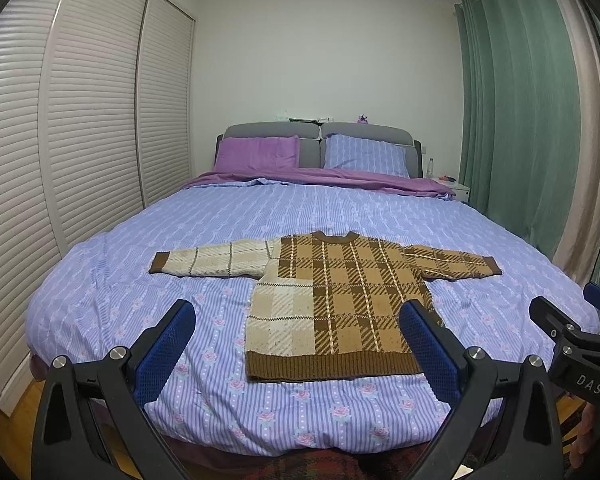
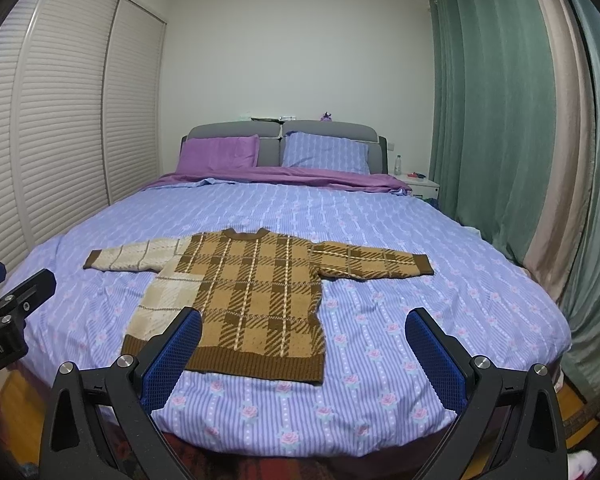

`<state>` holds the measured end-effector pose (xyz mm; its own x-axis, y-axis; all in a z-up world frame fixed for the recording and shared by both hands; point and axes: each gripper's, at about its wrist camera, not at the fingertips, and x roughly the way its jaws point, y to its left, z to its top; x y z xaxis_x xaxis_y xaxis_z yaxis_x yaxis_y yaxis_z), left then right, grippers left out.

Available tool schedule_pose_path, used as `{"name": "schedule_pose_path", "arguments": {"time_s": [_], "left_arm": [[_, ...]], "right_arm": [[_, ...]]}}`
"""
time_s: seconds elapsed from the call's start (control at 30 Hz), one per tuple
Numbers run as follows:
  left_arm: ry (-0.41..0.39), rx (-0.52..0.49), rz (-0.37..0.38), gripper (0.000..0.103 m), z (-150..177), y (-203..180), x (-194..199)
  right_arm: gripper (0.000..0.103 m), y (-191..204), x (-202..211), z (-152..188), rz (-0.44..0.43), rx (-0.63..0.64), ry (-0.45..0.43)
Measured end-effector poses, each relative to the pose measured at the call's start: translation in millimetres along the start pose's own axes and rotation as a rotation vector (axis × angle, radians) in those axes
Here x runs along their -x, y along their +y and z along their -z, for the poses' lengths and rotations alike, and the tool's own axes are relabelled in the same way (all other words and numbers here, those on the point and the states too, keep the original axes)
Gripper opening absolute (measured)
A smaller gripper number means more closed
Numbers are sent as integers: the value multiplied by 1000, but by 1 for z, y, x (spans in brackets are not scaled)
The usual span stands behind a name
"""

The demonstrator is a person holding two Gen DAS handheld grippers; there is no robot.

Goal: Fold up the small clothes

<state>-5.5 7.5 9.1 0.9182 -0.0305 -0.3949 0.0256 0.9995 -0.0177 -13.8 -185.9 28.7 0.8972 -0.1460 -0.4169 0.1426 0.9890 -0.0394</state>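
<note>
- wardrobe (image 1: 80, 140) fills the left of both frames, its slatted doors bent by the lens and cut off at the edge.
- left gripper (image 1: 296, 344) sits at the bottom of its view, jaws wide, holding nothing; its blue pads (image 1: 168, 348) hide part of the bed (image 1: 140, 240).
- sweater (image 1: 332, 300) lies flat at mid-frame on the bed, sleeves spread, hem nearest; a pad covers its lower right corner.
- right gripper (image 2: 304, 348) is spread wide and empty; its left pad hides the sweater's lower left hem.
- small items on the headboard (image 2: 284, 130) and the nightstand (image 2: 420, 184) are too small to make out.
- curtain (image 2: 500, 120) runs off the right edge.
</note>
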Motion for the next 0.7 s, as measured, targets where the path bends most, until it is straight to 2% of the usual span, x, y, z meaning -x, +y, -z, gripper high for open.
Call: {"name": "schedule_pose_path", "arguments": {"time_s": [0.7], "left_arm": [[3, -9, 2, 103, 0, 0, -2]], "right_arm": [[103, 2, -4, 2, 6, 6, 4]]}}
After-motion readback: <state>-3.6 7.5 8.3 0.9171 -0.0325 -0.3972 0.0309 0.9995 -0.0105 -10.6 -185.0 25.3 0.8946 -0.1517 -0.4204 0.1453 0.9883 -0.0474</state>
